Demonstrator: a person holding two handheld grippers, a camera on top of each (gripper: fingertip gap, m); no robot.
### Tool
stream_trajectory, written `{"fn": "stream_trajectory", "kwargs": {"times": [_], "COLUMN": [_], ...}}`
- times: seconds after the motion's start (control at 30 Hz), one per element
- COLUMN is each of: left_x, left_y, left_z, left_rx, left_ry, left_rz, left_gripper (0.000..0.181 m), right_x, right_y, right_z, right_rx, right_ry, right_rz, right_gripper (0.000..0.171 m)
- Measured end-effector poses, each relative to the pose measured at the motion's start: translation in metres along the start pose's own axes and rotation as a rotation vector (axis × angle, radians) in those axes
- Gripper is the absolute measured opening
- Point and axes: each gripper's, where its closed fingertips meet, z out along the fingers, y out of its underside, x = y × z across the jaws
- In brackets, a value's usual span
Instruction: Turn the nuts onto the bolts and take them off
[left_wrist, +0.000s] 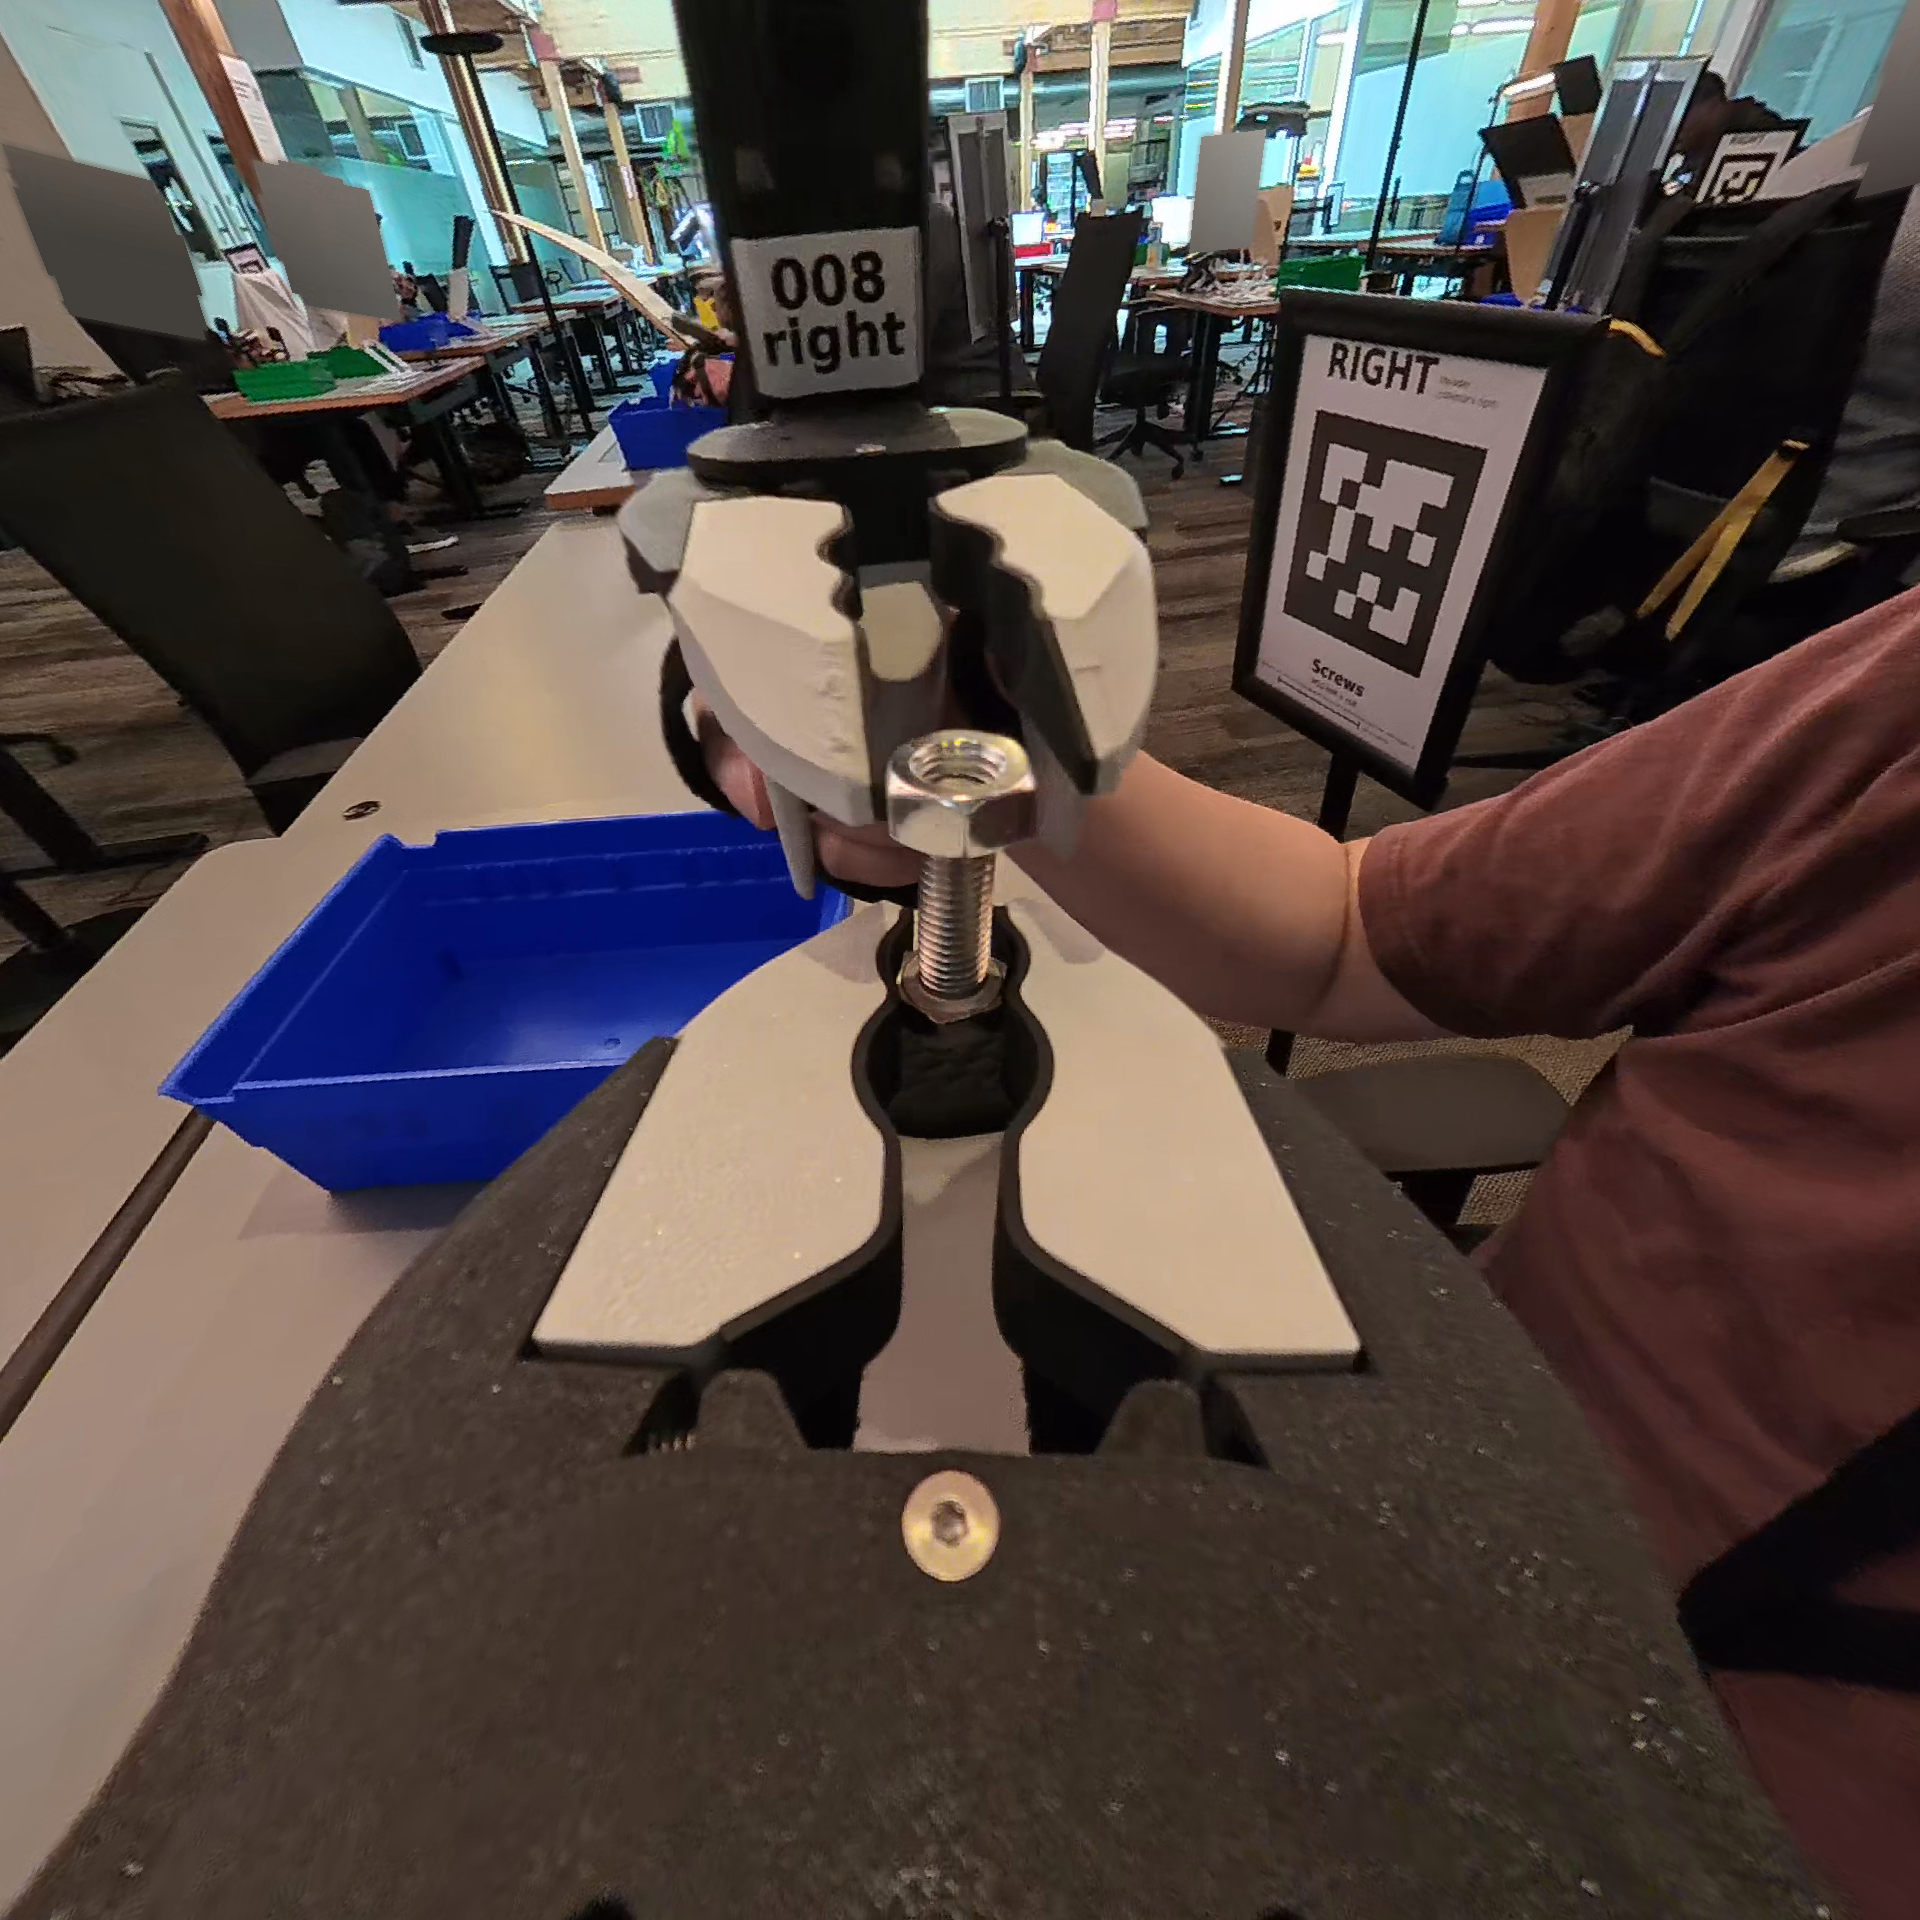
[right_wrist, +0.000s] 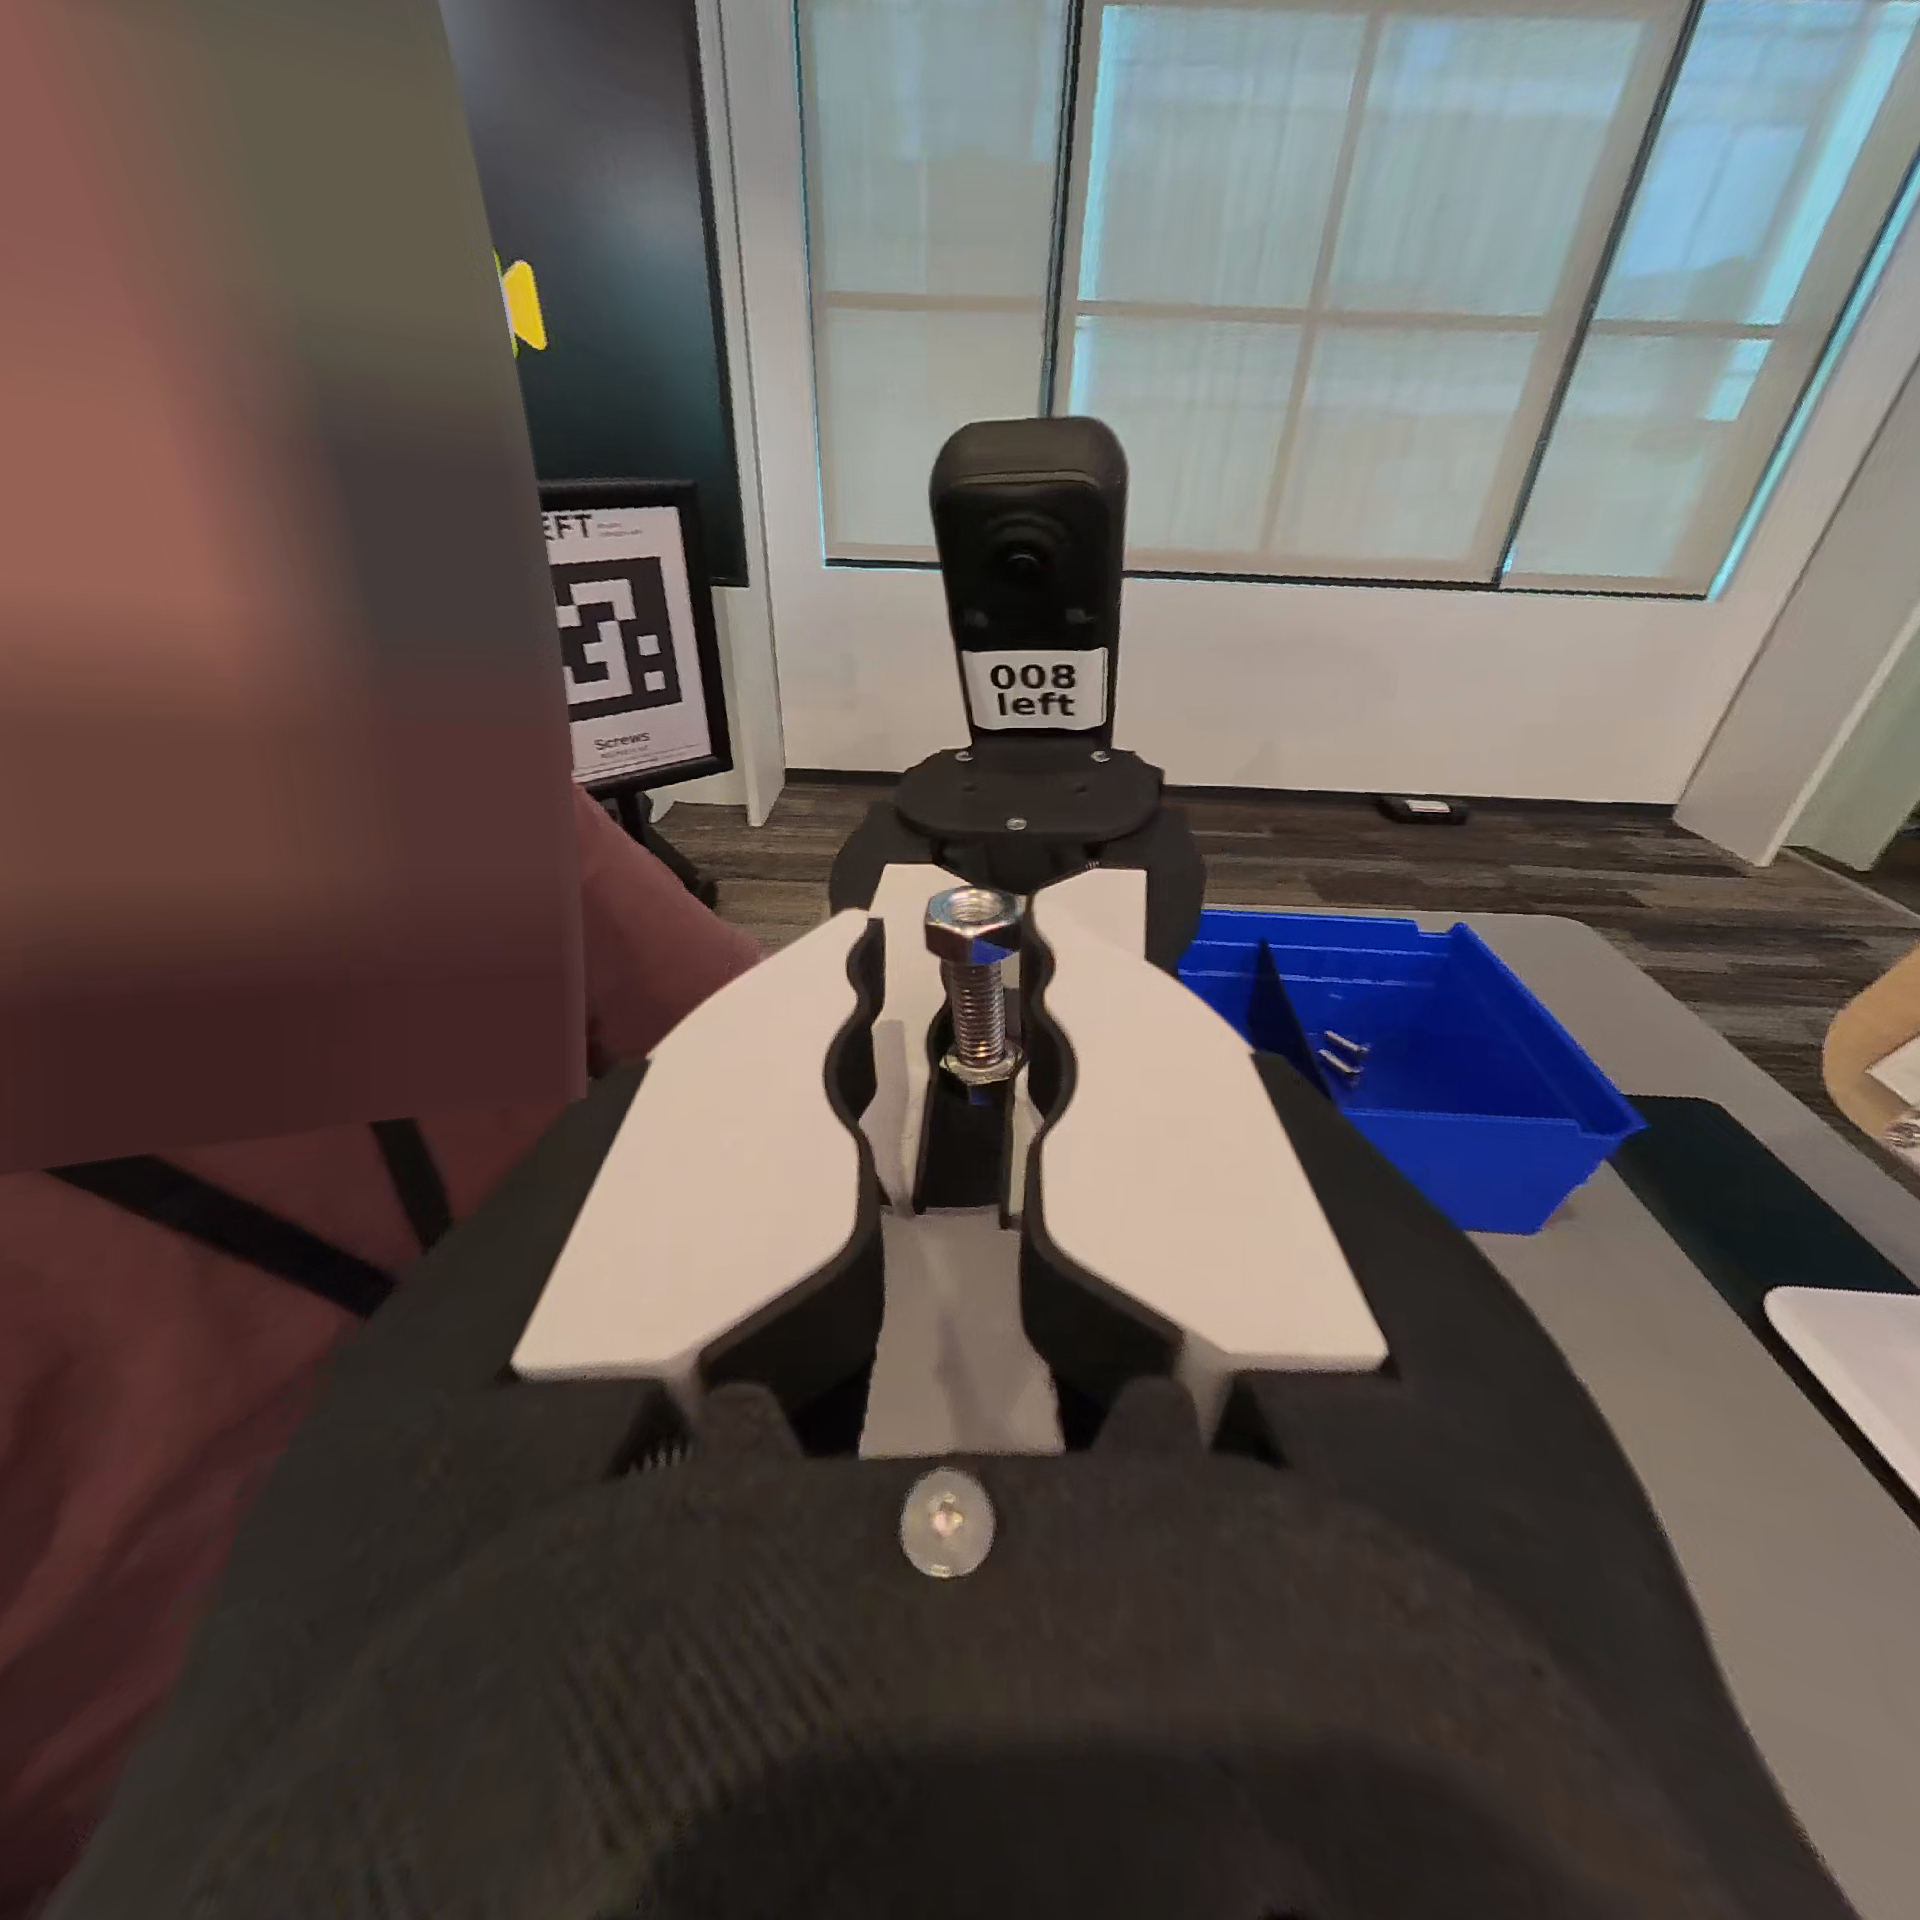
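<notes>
A bolt (left_wrist: 954, 920) stands upright above the desk (left_wrist: 125, 1351), head clenched in the left gripper (left_wrist: 951, 997), nut (left_wrist: 961, 792) at its top, between the parted fingers of the right gripper (right_wrist: 975, 935)

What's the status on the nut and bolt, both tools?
Left tool shut on bolt at its head, bolt upright. Right tool open, jaws flanking nut at top of thread. Nothing in the way; blue bin off to the side.

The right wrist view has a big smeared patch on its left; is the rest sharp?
Right wrist view: that patch was laid over afterwards; the bolt is sharp, the near housing soft. Left wrist view: crisp, straight edges bowed by the wide lens, glare on the nut.
</notes>
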Motion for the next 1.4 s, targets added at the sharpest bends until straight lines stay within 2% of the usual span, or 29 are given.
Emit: {"fn": "stream_trajectory", "kwargs": {"times": [0.2,0.37,0.47,0.63,0.77,0.83,0.93,1.03,1.07,1.23,1.33,1.4], "left_x": [-0.017,-0.026,-0.023,-0.026,-0.033,-0.032,-0.028,-0.03,-0.033,-0.041,-0.037,-0.032], "left_y": [0.003,0.003,0.002,0.005,0.005,0.004,0.004,0.005,0.005,0.003,0.002,0.004], "left_z": [-0.003,-0.007,-0.006,-0.004,-0.008,-0.008,-0.006,-0.006,-0.007,-0.015,-0.012,-0.008], "left_rx": [0.0,0.008,0.013,-0.008,0.007,0.01,0.007,-0.004,-0.008,0.012,0.016,0.003], "left_ry": [-0.071,-0.101,-0.091,-0.118,-0.137,-0.124,-0.115,-0.145,-0.163,-0.189,-0.166,-0.15], "left_rz": [-0.029,-0.052,-0.049,-0.033,-0.06,-0.064,-0.054,-0.032,-0.031,-0.059,-0.058,-0.047], "left_gripper": [0.014,0.013,0.013,0.014,0.013,0.013,0.013,0.014,0.014,0.013,0.013,0.013], "right_x": [0.012,0.011,0.022,0.01,0.0,0.003,0.013,0.007,0.004,-0.008,0.009,0.013], "right_y": [0.002,0.001,-0.004,0.001,0.005,0.0,-0.001,0.008,0.01,0.008,0.0,0.002], "right_z": [-0.003,-0.008,-0.009,0.001,-0.004,-0.004,0.003,0.015,0.016,0.01,0.009,0.016], "right_rx": [0.006,0.018,0.042,0.009,-0.018,0.01,0.011,-0.046,-0.061,-0.032,0.001,-0.014], "right_ry": [0.147,0.185,0.256,0.197,0.202,0.228,0.279,0.247,0.253,0.272,0.345,0.331], "right_rz": [-0.023,-0.042,-0.05,-0.056,-0.094,-0.088,-0.09,-0.095,-0.1,-0.107,-0.112,-0.102], "right_gripper": [0.028,0.025,0.035,0.049,0.04,0.048,0.071,0.077,0.083,0.08,0.085,0.086]}}
